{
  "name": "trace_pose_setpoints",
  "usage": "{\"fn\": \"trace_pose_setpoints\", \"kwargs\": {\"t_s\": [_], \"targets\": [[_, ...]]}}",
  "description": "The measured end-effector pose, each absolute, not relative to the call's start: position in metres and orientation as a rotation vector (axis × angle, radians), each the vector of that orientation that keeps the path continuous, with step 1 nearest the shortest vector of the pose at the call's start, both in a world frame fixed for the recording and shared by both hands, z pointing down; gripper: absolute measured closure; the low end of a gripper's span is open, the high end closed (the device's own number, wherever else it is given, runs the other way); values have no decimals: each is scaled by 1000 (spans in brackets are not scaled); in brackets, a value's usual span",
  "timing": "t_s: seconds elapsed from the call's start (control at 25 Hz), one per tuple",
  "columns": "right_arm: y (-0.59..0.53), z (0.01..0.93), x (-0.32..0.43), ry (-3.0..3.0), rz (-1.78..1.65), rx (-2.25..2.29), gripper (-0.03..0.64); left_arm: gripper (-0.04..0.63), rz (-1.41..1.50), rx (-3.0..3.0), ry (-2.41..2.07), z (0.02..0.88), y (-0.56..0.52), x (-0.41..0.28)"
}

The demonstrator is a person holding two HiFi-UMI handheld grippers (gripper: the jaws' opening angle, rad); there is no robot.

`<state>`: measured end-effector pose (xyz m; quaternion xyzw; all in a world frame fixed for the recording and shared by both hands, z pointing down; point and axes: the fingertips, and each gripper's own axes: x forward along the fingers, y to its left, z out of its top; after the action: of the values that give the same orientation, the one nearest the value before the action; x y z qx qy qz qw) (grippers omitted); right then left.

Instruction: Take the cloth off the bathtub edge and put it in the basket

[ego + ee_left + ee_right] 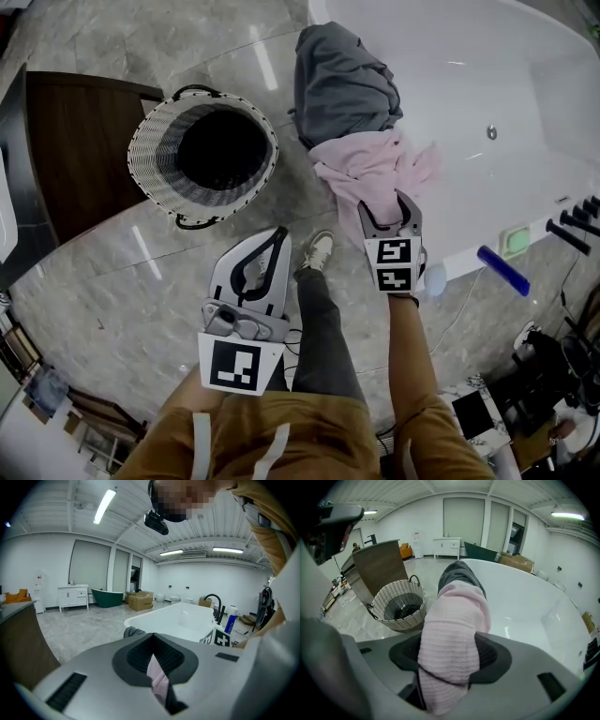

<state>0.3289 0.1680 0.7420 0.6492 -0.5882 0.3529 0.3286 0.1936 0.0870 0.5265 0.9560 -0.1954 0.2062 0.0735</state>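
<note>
Hidden: the grey cloth (339, 80) and the pink cloth (373, 167) cover the edge of the bathtub (487, 84) where they hang. The bottom of the basket (150, 141) is too dark for me to make out.
Cut off: the tub runs out of the head view at the right.
Right gripper (386, 202): my jaws are clamped on the near end of the pink cloth, which fills the gap from pad to pad. In my own view it blocks most of the grey cloth.
Left gripper (272, 239): my tips are together and hold nothing. I am over the floor beside my shoe (319, 249).
Basket: upright on the floor, apart from both cloths.
Around: a wooden cabinet (75, 159) stands beside the basket, and a blue bottle (503, 270) lies near the tub.
</note>
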Motion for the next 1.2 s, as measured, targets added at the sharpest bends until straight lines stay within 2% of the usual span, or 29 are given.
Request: {"fn": "trace_pose_setpoints", "kwargs": {"t_s": [0.12, 0.2, 0.24, 0.76, 1.2], "targets": [[170, 724, 328, -1565, 890, 1732, 387, 591, 627, 2893, -588, 525, 86, 193], [172, 713, 325, -1581, 868, 1742, 496, 591, 627, 2897, -597, 524, 85, 191], [173, 709, 324, -1588, 871, 1741, 505, 591, 625, 2895, -604, 524, 84, 191], [188, 630, 327, -1716, 1023, 1950, 517, 591, 594, 2926, -648, 493, 84, 186], [187, 459, 325, -1899, 900, 2135, 518, 591, 503, 3015, -629, 406, 99, 191]]}}
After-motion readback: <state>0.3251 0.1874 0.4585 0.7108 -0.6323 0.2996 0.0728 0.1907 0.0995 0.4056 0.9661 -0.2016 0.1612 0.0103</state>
